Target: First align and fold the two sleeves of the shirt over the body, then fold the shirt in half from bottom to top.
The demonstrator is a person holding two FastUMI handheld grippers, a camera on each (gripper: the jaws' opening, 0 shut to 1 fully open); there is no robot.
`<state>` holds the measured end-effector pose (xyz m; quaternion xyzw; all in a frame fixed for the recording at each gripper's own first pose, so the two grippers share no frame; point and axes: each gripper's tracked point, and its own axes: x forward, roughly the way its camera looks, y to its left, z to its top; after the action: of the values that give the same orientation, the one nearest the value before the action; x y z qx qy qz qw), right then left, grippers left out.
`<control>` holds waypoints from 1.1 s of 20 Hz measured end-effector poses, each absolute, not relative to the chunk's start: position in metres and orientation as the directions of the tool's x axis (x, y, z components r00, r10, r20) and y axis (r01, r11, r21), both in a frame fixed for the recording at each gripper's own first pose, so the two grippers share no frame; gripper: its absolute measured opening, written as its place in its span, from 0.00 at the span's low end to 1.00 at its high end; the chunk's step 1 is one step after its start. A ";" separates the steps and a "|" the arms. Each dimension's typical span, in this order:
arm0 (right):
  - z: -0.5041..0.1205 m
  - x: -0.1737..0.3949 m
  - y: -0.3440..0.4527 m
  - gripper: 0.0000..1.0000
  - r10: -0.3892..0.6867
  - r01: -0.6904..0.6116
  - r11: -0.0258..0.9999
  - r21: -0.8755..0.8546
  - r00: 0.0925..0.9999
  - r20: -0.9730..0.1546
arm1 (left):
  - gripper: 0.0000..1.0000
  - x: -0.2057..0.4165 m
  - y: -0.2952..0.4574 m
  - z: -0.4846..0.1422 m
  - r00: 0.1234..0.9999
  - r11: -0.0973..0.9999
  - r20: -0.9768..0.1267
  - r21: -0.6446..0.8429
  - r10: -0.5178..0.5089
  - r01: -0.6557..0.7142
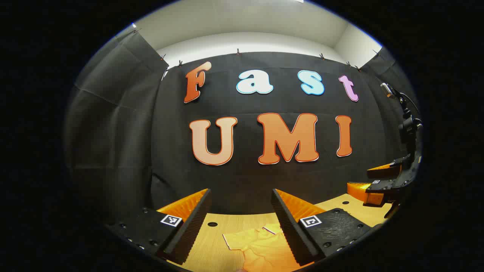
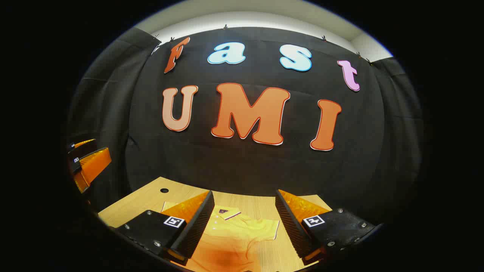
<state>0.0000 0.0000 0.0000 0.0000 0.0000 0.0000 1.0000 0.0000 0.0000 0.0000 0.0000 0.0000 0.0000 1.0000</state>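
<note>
Here, a yellow shirt (image 2: pixel 242 230) is seen lying flat on the wooden bench (image 2: pixel 151 200), collar toward the bench's far edge, one short sleeve spread to the side. The right tool (image 2: pixel 244 211) is held above it with its jaws wide apart, nothing between them. The left tool (image 1: pixel 242 211) is likewise held open and empty above the shirt's sleeve (image 1: pixel 242 240), the bench's far edge lying beyond.

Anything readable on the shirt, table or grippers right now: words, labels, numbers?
Small dark tag at the yellow polo shirt's collar: too small to read.
Square black-and-white markers on the left gripper and right gripper: patterns, no words.
Wooden table: none.
</note>
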 end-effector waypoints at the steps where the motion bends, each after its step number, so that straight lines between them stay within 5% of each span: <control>1: 0.001 -0.002 0.003 0.98 -0.010 0.010 1.000 0.000 1.000 0.000 | 0.98 0.002 0.004 -0.001 1.000 1.000 -0.004 0.003 -0.010 0.010; 8: -0.011 -0.018 0.010 0.98 -0.078 0.078 0.997 0.010 0.997 -0.028 | 0.97 0.006 0.006 -0.017 0.996 0.996 -0.041 -0.006 -0.085 0.085; 17: -0.001 0.014 -0.020 0.98 -0.034 0.034 0.999 0.019 0.999 0.019 | 0.97 0.031 -0.031 0.001 0.999 0.999 -0.009 0.025 -0.033 0.033; 22: -0.046 0.050 -0.053 0.98 -0.037 0.045 0.996 0.073 0.992 -0.117 | 0.96 0.038 -0.044 0.001 1.000 0.999 -0.009 0.049 0.007 -0.007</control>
<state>0.0503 -0.0532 -0.0461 0.0378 0.0581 -0.0205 0.9974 0.0381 -0.0438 0.0014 0.0245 0.0047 0.0035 0.9997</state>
